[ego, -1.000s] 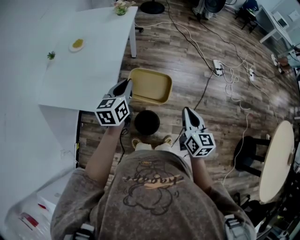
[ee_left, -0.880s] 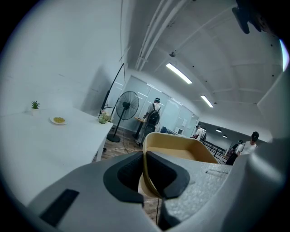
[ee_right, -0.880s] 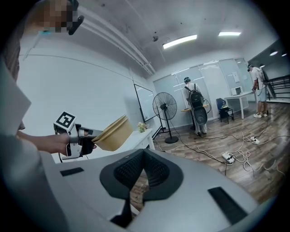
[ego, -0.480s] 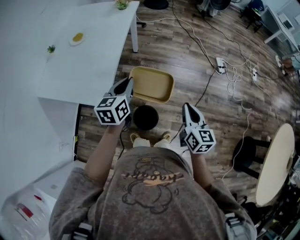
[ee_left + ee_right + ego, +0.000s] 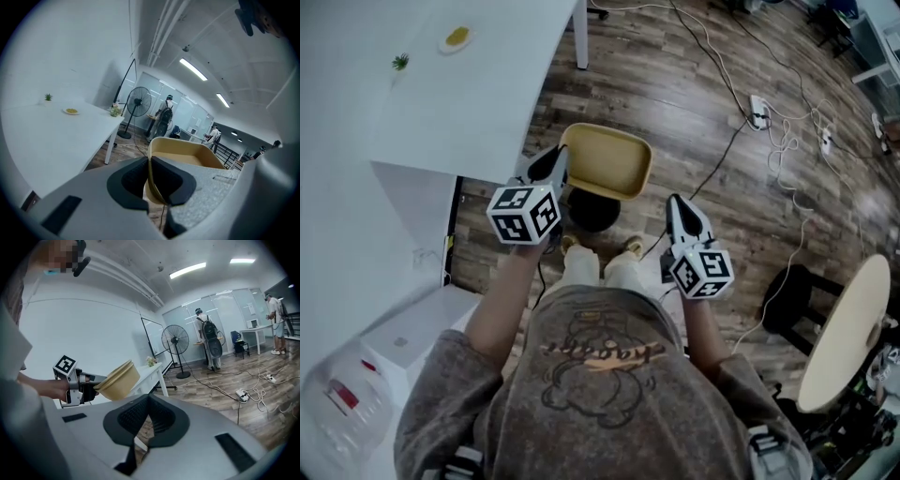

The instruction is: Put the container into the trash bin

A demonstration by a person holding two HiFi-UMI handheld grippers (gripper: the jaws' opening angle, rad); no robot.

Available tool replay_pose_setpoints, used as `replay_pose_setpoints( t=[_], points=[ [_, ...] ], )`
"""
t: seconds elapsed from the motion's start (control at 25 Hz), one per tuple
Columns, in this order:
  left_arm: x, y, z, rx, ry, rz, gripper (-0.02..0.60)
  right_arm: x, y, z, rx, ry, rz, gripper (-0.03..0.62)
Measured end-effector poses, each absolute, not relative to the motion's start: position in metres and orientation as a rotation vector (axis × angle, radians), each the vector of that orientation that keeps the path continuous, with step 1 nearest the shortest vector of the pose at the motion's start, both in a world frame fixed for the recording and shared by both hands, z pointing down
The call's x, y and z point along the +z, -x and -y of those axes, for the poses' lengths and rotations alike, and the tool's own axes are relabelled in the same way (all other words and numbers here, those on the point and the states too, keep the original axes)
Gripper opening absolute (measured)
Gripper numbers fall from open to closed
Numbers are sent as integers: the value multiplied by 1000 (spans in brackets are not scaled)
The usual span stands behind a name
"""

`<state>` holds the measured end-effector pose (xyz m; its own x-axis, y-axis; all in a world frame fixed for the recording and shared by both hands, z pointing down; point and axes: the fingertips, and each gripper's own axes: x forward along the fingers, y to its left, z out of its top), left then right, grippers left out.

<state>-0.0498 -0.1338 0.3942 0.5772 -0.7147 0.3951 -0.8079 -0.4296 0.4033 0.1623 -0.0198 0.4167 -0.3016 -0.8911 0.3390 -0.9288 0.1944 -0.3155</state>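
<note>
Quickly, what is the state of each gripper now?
Left gripper: closed on the rim of the container.
Right gripper: closed, holding nothing.

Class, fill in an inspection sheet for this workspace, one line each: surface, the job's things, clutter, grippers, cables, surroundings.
Surface: white table, mostly bare, standing on a wooden floor.
Job's things: yellow container held in the air by its rim, apparently just above the black trash bin on the floor; not yet in it.
Clutter: small plate and small green plant on the table.
Grippers: left gripper, fingers shut on the container's rim; right gripper, fingers shut, empty.
Cables: several loose cables and a power strip on the floor.
Surroundings: standing fan, round tabletop, people far off.
</note>
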Motion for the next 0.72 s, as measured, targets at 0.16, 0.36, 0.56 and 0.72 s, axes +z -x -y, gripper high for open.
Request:
replay_pose_setpoints(
  t=[0.16, 0.36, 0.56, 0.72],
  points=[
    [419, 50, 129, 243, -2217, 1215, 20, 440, -159, 21, 755, -1758, 2364, -2],
    [449, 48, 126, 268, -2184, 1219, 20, 465, -157, 29, 778, -1718, 2358, -2],
    [482, 50, 119, 286, -2143, 1222, 20, 491, -158, 31, 790, -1702, 2357, -2],
    [508, 51, 115, 299, -2122, 1221, 20, 514, -159, 30, 815, -1694, 2341, -2]
  ],
)
